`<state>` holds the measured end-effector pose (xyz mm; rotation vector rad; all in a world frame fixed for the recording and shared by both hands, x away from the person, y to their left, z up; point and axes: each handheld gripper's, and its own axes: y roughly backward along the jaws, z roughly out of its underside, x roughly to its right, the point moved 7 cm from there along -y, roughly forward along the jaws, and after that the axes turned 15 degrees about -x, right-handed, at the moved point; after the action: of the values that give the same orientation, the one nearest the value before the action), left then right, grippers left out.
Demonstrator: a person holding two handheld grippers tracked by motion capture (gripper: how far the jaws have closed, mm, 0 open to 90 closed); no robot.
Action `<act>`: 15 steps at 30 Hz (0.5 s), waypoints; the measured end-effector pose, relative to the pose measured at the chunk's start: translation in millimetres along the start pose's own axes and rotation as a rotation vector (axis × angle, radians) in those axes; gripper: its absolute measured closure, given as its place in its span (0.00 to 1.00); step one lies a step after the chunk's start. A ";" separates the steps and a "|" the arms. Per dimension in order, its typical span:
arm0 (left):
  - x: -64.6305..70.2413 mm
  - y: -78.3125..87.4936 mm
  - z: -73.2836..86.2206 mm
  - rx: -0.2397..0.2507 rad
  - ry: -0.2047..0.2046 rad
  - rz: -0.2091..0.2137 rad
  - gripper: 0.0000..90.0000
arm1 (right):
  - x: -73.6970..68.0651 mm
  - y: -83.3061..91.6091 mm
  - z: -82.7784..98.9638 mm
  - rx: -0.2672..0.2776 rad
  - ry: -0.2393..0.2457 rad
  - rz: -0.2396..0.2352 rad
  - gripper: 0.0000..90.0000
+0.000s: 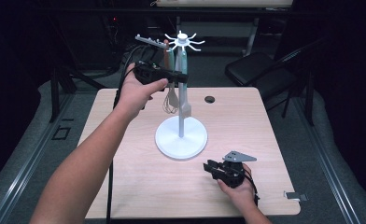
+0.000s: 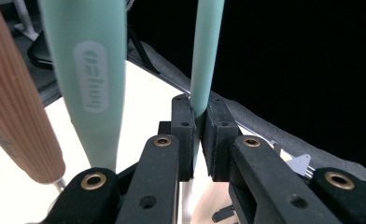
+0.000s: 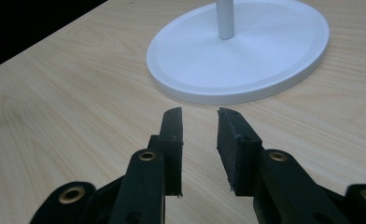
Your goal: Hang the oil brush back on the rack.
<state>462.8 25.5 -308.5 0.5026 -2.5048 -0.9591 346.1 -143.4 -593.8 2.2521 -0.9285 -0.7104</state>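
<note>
Up at the rack, left gripper fingers clamp a mint handle; right gripper fingers stand apart, empty.

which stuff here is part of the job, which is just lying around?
In the job:
- left tool, shut on the mint handle
- white rack stand
- hanging whisk
- wooden handle

Lying about:
- right tool, open, empty
- metal clip
- black chair

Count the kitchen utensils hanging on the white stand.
3 seen. The mint-green-handled spatula nearest the pole is clamped by the left gripper; a second mint-green handle hangs beside it; the wooden-handled wire whisk is outermost. Others may be hidden.
</note>
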 end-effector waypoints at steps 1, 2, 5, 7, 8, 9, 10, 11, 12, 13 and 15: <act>-0.3 -0.4 0.0 0.000 0.003 0.000 0.93 | -0.2 -0.1 0.1 -0.001 -0.001 0.000 0.79; -0.1 -0.5 0.3 -0.002 0.000 -0.010 0.93 | -0.3 -0.1 0.1 -0.001 0.000 0.000 0.79; 2.5 0.6 3.9 0.020 -0.004 -0.045 0.77 | 0.0 0.7 0.0 0.000 0.003 0.002 0.79; 6.8 2.0 11.5 0.029 -0.016 -0.078 0.69 | 1.0 1.4 -0.1 0.004 -0.002 0.001 0.78; 8.9 2.5 17.1 0.026 -0.026 -0.088 0.67 | 2.1 2.5 -0.1 0.005 -0.005 0.003 0.78; 11.3 2.7 23.7 0.023 -0.036 -0.099 0.65 | 2.7 3.3 -0.6 0.012 -0.011 -0.002 0.78; 13.8 2.7 31.6 0.015 -0.048 -0.105 0.64 | 4.0 4.9 -0.5 0.010 -0.013 0.001 0.77; 16.0 2.5 40.5 0.013 -0.057 -0.110 0.63 | 5.1 6.5 -0.9 0.016 -0.014 0.001 0.77; 17.8 1.2 50.1 0.016 -0.064 -0.113 0.62 | 6.8 8.0 -1.3 0.023 -0.019 0.007 0.75; 19.5 -1.2 61.2 0.008 -0.067 -0.111 0.60 | 8.7 10.1 -1.4 0.021 -0.022 0.012 0.74; 19.7 -7.9 86.1 -0.019 -0.075 -0.125 0.59 | 11.9 12.8 -2.1 0.026 -0.026 0.011 0.71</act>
<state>405.1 57.7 -367.6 0.6341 -2.5535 -1.0657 349.2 -159.1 -586.4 2.2638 -0.9674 -0.7274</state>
